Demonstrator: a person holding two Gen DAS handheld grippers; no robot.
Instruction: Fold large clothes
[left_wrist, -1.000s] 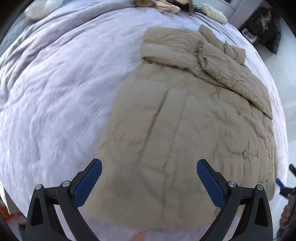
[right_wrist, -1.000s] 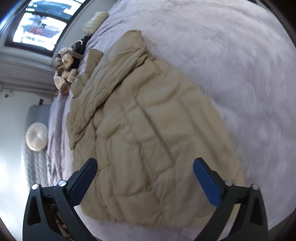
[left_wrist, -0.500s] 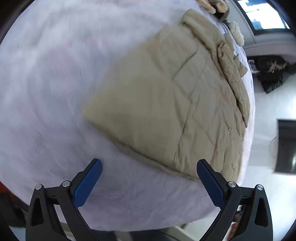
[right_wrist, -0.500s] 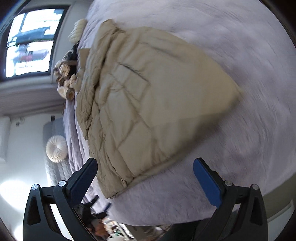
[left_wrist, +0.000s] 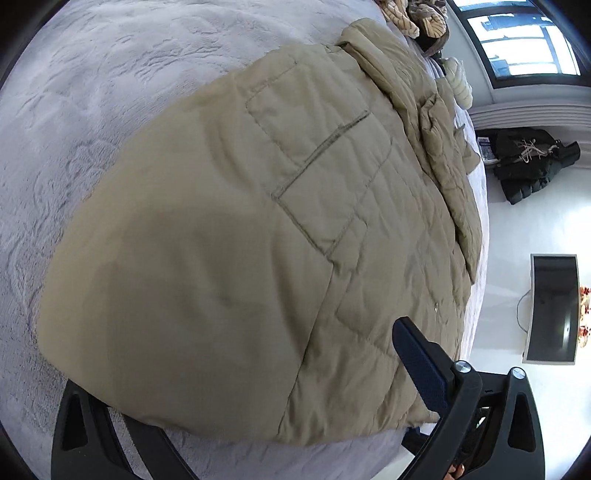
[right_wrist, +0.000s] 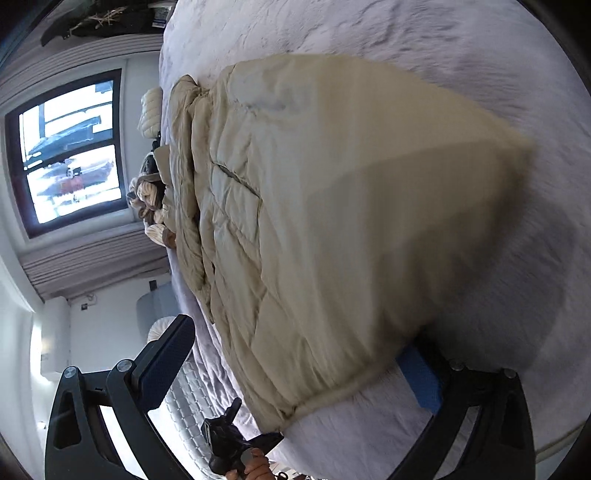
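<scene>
A beige quilted jacket (left_wrist: 258, 221) lies spread on a pale lilac bedspread (left_wrist: 74, 110), its near hem at the bed's front edge. My left gripper (left_wrist: 258, 354) straddles that hem. Its right finger (left_wrist: 417, 365) shows above the cloth, its left finger is hidden under the hem, and the jaws are closing with no pressing on the cloth to be seen. In the right wrist view the jacket (right_wrist: 351, 203) has my right gripper (right_wrist: 295, 354) open around its hem corner, one finger (right_wrist: 170, 354) over the bed's edge, the other pad (right_wrist: 417, 373) tucked under the cloth.
Knotted cushions (left_wrist: 413, 18) and a cream pillow (left_wrist: 458, 81) lie at the bed's far end below a window (right_wrist: 70, 147). Dark clothes (left_wrist: 528, 162) and a flat screen (left_wrist: 550, 306) are on the white floor. A hand with the other gripper (right_wrist: 240, 446) shows below the bed's edge.
Both grippers sank toward the jacket's near hem and rolled. The hem, ahead of the jaws before, now lies between them, hiding one finger of each. The left jaws are narrower.
</scene>
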